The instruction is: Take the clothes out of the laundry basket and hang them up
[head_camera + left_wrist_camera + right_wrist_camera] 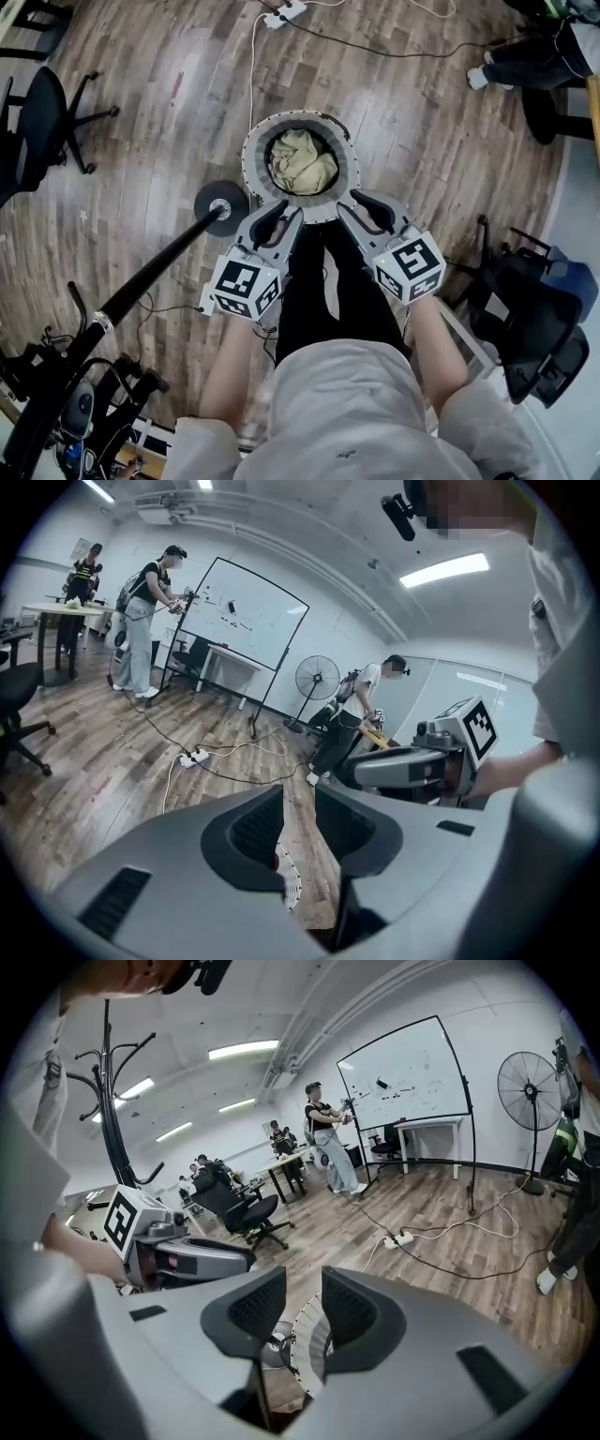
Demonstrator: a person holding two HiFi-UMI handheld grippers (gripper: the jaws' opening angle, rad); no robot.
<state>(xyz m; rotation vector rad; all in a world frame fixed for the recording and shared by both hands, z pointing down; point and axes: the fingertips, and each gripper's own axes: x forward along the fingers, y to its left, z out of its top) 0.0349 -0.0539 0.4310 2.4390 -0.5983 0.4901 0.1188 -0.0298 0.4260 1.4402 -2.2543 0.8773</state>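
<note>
A round white laundry basket (251, 159) stands on the wooden floor just ahead of my feet, with a crumpled beige garment (303, 161) inside it. My left gripper (279, 214) hovers over the basket's near left rim and my right gripper (361, 204) over its near right rim. Both are open with nothing between the pads. In the left gripper view the left gripper (300, 825) frames a strip of the basket rim (292, 885), and the right gripper (422, 761) shows alongside. The right gripper view shows the right gripper (302, 1312) above the basket rim (307, 1335).
A black coat stand rises from its round base (220, 206) left of the basket; its hooked top (108, 1101) shows in the right gripper view. Office chairs stand at the left (37, 122) and right (530, 314). A power strip (284, 14) with cables lies beyond the basket. People stand by a whiteboard (248, 616).
</note>
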